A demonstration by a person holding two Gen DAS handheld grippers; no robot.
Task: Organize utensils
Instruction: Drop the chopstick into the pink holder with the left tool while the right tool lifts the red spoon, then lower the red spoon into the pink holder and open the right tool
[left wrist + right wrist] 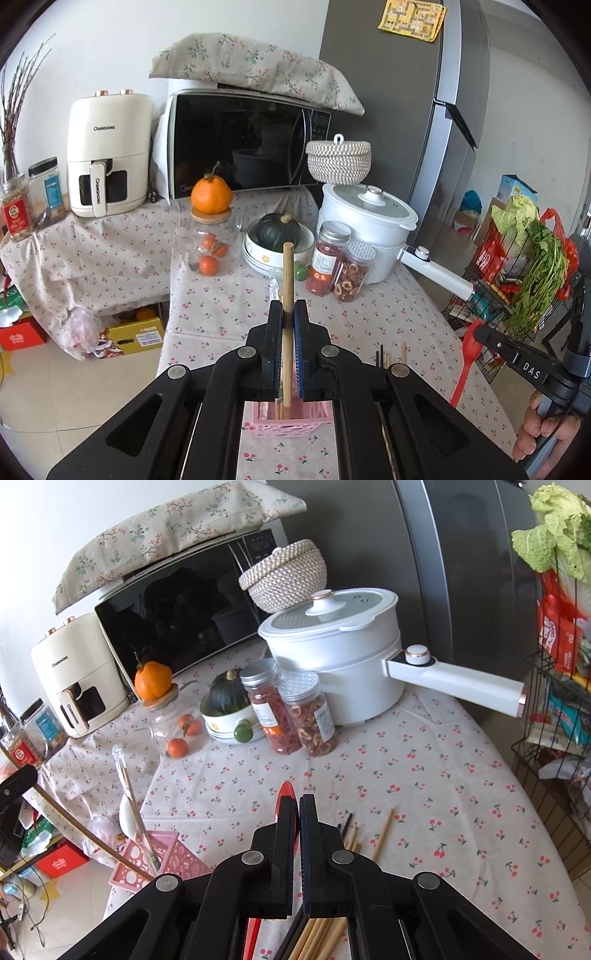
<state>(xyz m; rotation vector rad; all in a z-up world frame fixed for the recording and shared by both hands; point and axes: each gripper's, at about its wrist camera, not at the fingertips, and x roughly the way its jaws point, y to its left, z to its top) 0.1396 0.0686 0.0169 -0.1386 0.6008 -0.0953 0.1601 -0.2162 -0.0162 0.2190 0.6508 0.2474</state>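
A: What is held by the left gripper (289,306)?

B: A wooden chopstick (287,280) is clamped between its closed fingers. Its long axis runs along the fingers, with the far end sticking out beyond the tips and the near end reaching down toward the pink basket (284,421).

A: Where does the basket lie from those fingers?

B: Just under them, at the near edge of the worktop (369,317). In the left wrist view the lower end of the chopstick appears to sit at or just inside the basket's mouth, beside other sticks already standing there; how deep it goes cannot be told.

A: And the right gripper (297,805)?

B: Its fingers are closed on a red spatula (286,794), whose tip shows past the fingertips and whose handle runs back beneath them. It is held above the loose chopsticks (382,830) lying on the worktop.

A: Which hand is nearer the basket?

B: The left. From the right wrist view the basket is seen off to the near left, with a white ladle (127,816) leaning in it. The drop is judged to turn on the chopstick staying upright over the opening.
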